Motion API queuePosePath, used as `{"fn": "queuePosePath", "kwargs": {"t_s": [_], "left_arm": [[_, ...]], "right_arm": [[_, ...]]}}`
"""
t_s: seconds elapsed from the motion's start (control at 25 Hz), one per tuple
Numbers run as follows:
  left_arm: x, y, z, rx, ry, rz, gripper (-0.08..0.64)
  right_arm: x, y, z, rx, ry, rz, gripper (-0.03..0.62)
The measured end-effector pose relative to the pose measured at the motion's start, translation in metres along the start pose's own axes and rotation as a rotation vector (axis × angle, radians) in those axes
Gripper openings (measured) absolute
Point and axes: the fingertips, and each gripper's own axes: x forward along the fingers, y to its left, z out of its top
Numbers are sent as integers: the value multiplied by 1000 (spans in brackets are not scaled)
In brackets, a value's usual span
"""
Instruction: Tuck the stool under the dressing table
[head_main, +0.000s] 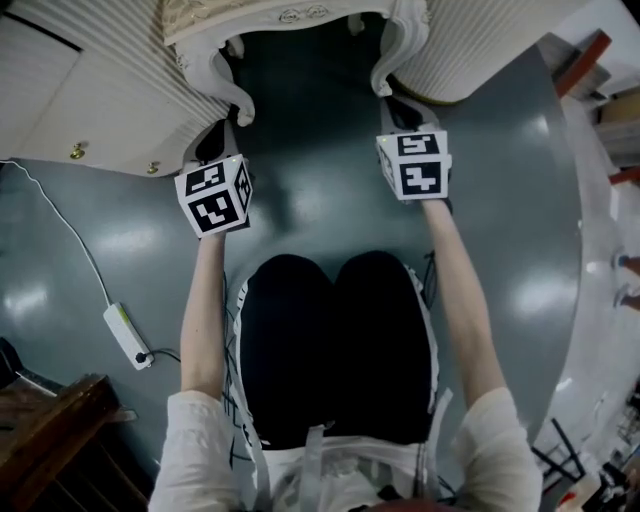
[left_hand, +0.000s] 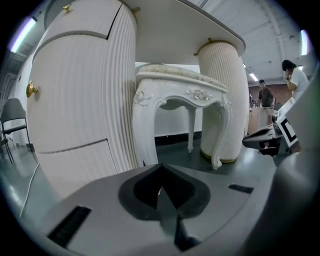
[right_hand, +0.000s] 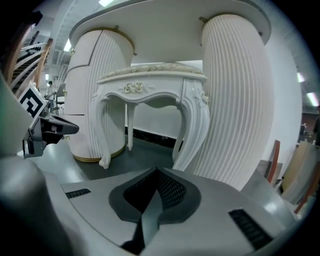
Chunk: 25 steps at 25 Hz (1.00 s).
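The white carved stool (head_main: 290, 15) stands between the two ribbed white pedestals of the dressing table (head_main: 100, 90), under its top; its curved front legs face me. My left gripper (head_main: 212, 145) is just short of the stool's left front leg, and my right gripper (head_main: 405, 112) just short of the right one; neither touches a leg. In the left gripper view the stool (left_hand: 175, 95) is ahead and the left gripper (left_hand: 160, 167) is shut with nothing in it. In the right gripper view the stool (right_hand: 150, 85) is ahead and the right gripper (right_hand: 156, 172) is also shut and empty.
A white power strip (head_main: 128, 335) with its cable lies on the grey floor at the left. Dark wooden furniture (head_main: 50, 430) sits at the lower left, racks (head_main: 610, 200) along the right. People (left_hand: 265, 95) stand far behind the table.
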Motion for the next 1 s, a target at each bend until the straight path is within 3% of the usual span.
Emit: {"fn": "queuePosePath", "kwargs": {"t_s": [0.32, 0.52, 0.68, 0.8, 1.0], "left_arm": [[9, -12, -73, -65, 139, -21, 4], [7, -11, -86, -81, 191, -21, 3], [-26, -8, -58, -111, 227, -20, 3], [-86, -7, -31, -138, 285, -37, 3], [-191, -27, 51, -189, 348, -59, 3]], "right_arm": [[14, 21, -59, 51, 71, 20, 2], [11, 27, -75, 57, 125, 30, 2], [-26, 32, -49, 81, 170, 39, 2], [-85, 47, -19, 127, 221, 45, 2], [-199, 53, 56, 162, 320, 64, 2]]}}
